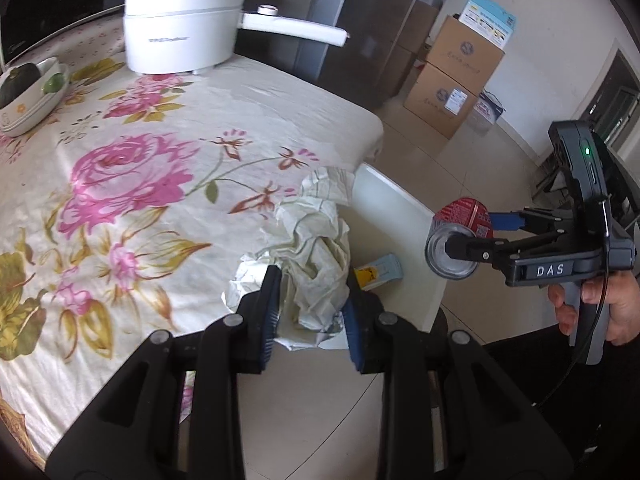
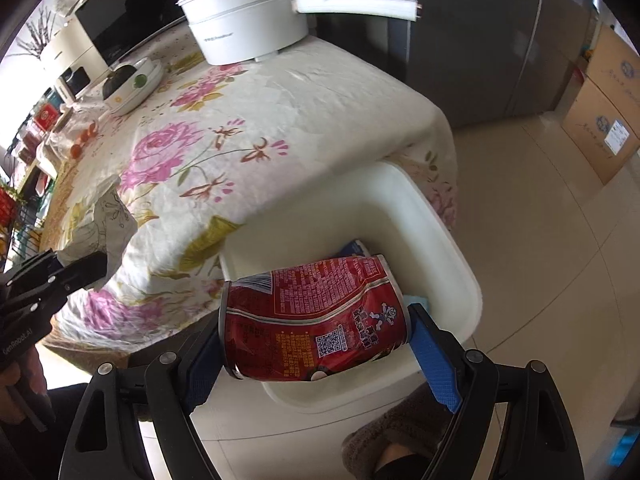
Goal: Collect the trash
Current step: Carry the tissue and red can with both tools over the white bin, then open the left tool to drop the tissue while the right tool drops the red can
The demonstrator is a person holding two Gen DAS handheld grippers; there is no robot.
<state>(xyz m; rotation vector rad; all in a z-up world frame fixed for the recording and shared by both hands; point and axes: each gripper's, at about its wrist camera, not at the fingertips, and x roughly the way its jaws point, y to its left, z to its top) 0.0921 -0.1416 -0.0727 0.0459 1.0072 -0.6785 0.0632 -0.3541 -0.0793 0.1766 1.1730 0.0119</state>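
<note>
A crumpled sheet of white paper [image 1: 308,248] is pinched between the blue pads of my left gripper [image 1: 314,292], which is shut on it at the table's edge, right beside the white bin [image 1: 400,216]. In the right wrist view, my right gripper [image 2: 316,332] is shut on a dented red can [image 2: 316,320] lying sideways, end to end between the pads, above the open bin [image 2: 452,248]. That can [image 1: 460,220] and the right gripper [image 1: 472,234] also show over the bin's far side. The left gripper [image 2: 102,266] with the paper [image 2: 104,220] shows at the left.
The table wears a floral cloth [image 1: 140,168] with a white electric pot [image 1: 180,28] and a dish of vegetables [image 1: 32,92] on it. A small carton [image 1: 380,272] lies inside the bin. Cardboard boxes [image 1: 456,76] stand on the floor. A slippered foot [image 2: 396,436] is near the bin.
</note>
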